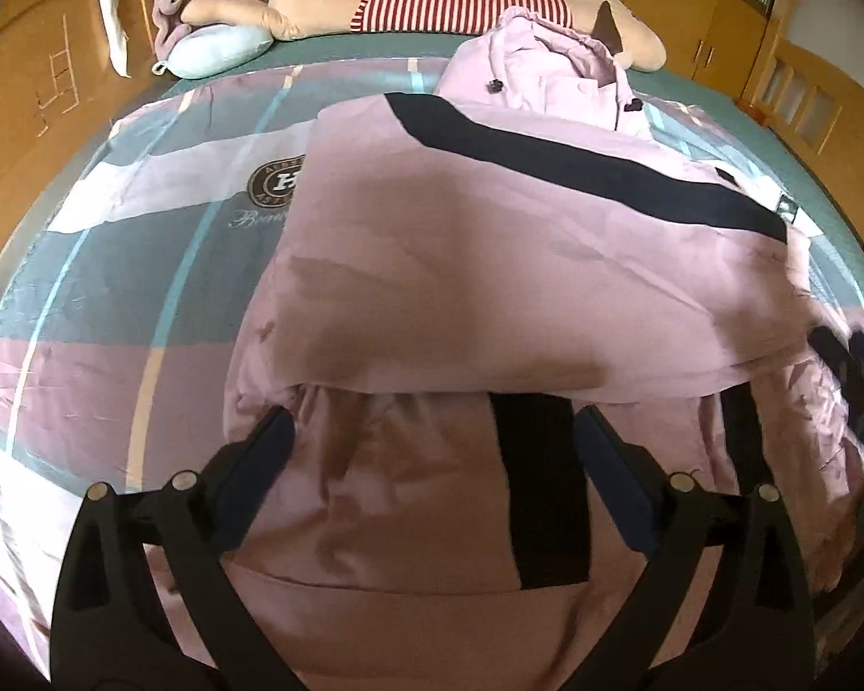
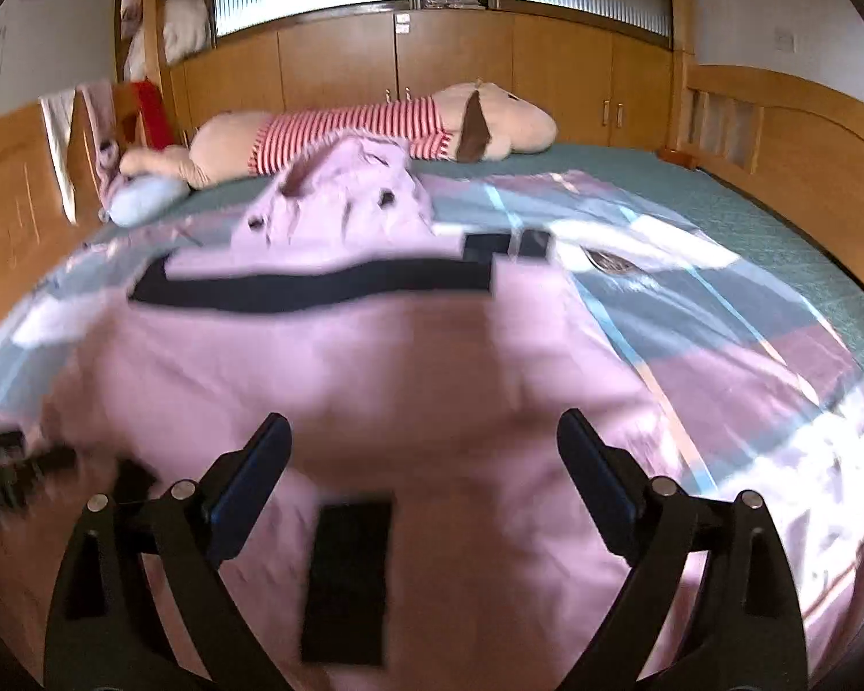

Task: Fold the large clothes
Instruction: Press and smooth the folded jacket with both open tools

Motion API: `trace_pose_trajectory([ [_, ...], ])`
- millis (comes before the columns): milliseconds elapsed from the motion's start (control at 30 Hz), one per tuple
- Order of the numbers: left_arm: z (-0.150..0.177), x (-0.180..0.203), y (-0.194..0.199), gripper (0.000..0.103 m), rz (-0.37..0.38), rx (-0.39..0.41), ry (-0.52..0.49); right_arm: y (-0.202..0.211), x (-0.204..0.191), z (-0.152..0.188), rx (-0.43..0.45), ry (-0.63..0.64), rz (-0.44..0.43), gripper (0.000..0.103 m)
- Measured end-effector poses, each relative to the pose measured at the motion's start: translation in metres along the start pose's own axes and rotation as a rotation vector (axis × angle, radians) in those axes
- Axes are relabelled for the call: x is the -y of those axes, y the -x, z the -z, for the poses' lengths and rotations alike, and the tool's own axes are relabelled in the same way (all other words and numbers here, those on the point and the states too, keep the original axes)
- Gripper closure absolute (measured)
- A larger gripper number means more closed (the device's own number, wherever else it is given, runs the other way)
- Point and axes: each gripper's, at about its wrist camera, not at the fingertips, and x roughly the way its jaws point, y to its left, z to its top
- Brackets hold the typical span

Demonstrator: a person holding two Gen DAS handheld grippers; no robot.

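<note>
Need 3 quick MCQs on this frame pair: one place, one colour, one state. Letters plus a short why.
1. Where does the plush toy lie?
A. at the far end of the bed, beyond the jacket
B. on the floor beside the bed
C. on top of the jacket

2. What colour is the jacket with its stripe?
A. green with a white stripe
B. pale pink with a dark stripe
C. red with a yellow stripe

3. How does the right gripper stand?
A. shut on the hood
B. shut on the blanket
C. open, nothing between the jaws

Answers:
1 A: the toy stretches along the wooden cabinets behind the jacket's hood.
2 B: pink cloth with a dark band across it shows in both views.
3 C: the jaws stand wide apart above the jacket and no cloth is pinched between them.
</note>
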Motion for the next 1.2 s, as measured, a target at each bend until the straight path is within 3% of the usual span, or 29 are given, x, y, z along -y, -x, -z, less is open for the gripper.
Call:
trace_pose_trajectory([
  [133,-0.003,-0.004,-0.001,0.004,0.038,-0.006,0.026,-0.055,-0.014,-0.017,-0.094,0.022,0.015,0.01],
  [233,-0.002,-0.01,-0.005,0.004,0.035,-0.006,0.061,-0.104,-0.023,0.006,-0.206,0.094,0.057,0.006],
  [433,-0.003,-0.043,-0.024,0.004,0.049,-0.041,0.21,-0.109,-0.018,0.015,-0.174,0.073,0.024,0.005],
  [567,-0.002,-0.054,-0.017,0.004,0.121,0.058,0.303,-0.107,-0.02,0.016,-0.169,0.077,0.02,0.003],
  [700,-0.004,-0.037,-0.002,0.004,0.122,0.136,0.209,-0.106,-0.018,0.016,-0.166,0.072,0.008,0.001],
  [733,-0.004,-0.03,-0.005,0.004,0.106,0.118,0.171,-0.106,-0.017,0.016,-0.165,0.07,0.005,0.001],
  [900,0.005,-0.006,-0.057,0.004,-0.047,-0.116,0.01,-0.105,-0.016,0.017,-0.162,0.063,-0.004,0.001],
  [967,0.008,0.004,-0.061,0.003,-0.101,-0.118,-0.044,-0.103,-0.017,0.018,-0.161,0.059,-0.007,0.001],
  [1067,0.008,0.007,-0.06,0.003,-0.118,-0.111,-0.051,-0.104,-0.016,0.018,-0.159,0.054,-0.014,0.001],
  [1200,0.004,-0.001,-0.049,0.003,-0.07,-0.082,0.017,-0.105,-0.014,0.018,-0.158,0.048,-0.023,0.001],
])
